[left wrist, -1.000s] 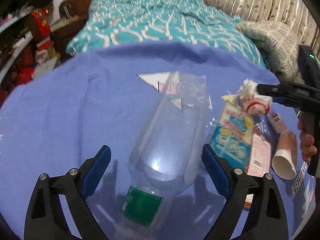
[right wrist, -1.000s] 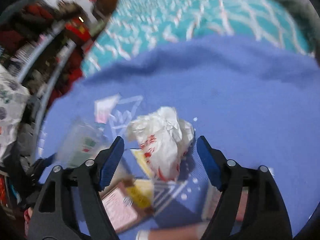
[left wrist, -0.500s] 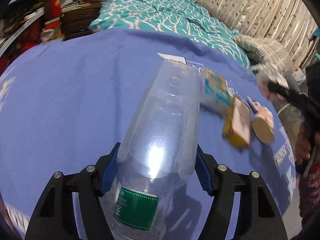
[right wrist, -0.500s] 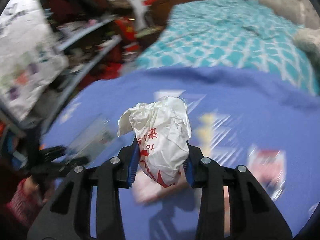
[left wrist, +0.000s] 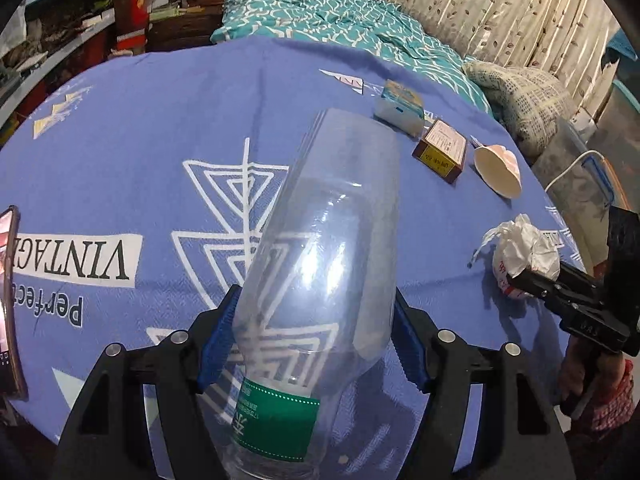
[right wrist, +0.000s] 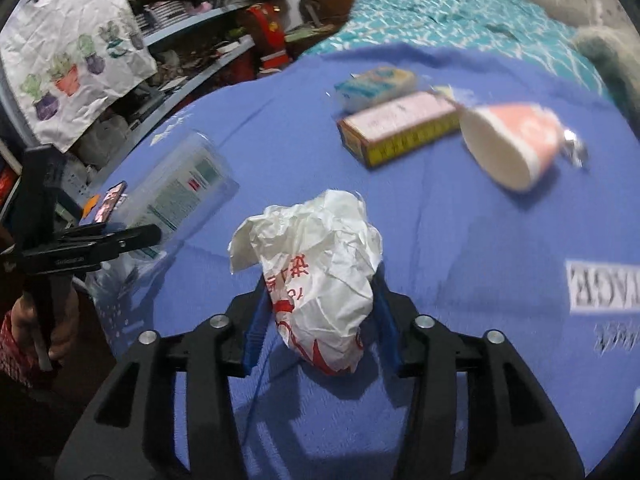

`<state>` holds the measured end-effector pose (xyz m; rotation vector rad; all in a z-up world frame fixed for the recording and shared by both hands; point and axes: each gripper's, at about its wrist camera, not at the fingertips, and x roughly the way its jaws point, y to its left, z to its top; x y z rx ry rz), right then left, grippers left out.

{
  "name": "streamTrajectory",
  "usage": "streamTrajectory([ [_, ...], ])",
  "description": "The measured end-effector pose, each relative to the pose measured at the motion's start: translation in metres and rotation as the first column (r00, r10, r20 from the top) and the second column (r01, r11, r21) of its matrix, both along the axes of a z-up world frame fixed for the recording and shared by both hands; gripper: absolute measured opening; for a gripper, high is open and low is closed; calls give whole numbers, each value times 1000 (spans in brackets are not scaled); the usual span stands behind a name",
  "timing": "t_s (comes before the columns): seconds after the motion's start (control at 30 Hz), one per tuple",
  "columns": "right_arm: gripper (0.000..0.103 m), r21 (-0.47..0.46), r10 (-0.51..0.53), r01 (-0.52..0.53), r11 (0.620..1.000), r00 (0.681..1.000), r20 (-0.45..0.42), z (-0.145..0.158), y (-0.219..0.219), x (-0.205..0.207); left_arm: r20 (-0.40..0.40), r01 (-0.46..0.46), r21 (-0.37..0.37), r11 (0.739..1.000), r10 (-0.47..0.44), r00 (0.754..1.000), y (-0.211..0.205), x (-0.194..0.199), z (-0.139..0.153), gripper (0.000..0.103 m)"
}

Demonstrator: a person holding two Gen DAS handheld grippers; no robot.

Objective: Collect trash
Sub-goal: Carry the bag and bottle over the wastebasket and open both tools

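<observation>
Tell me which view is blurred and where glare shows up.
Right wrist view: motion blur smears the paper cup, the box and the cloth print, while the crumpled bag stays sharp. Left wrist view: sharp, with bright glare streaks on the clear bottle; fisheye bends both.

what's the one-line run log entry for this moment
left gripper: holds clear plastic bottle | right gripper: jaws opening, crumpled white wrapper between | on blue cloth: two boxes, paper cup
</observation>
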<state>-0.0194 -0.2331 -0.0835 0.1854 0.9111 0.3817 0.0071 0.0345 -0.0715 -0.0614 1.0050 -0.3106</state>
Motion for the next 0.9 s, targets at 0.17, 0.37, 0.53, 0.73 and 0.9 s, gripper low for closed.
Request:
streamTrajectory([
  [0.17,77,-2,-45,45,999,998,36,7,1,-3,31,-28,20,999,27,999,1,-4,6,76],
  [0.37,81,36,-62,59,998,993,103,22,-7,-20,63,-61,-24,998,62,996,16,-5,22,83],
  [0.53,81,24,-65,63,998,991,114,23,-6,-24,85,-70,-50,996,74,994,22,-4,31,90],
  [0.73,81,18,-67,66,998,994,83,13,-5,-16,73,-42,4,999,42,996,5,3,25,90],
  [0.9,80,5,-56,56,998,996,74,8,-3,-13,60,0,52,999,-4,998,-12,2,17,88],
])
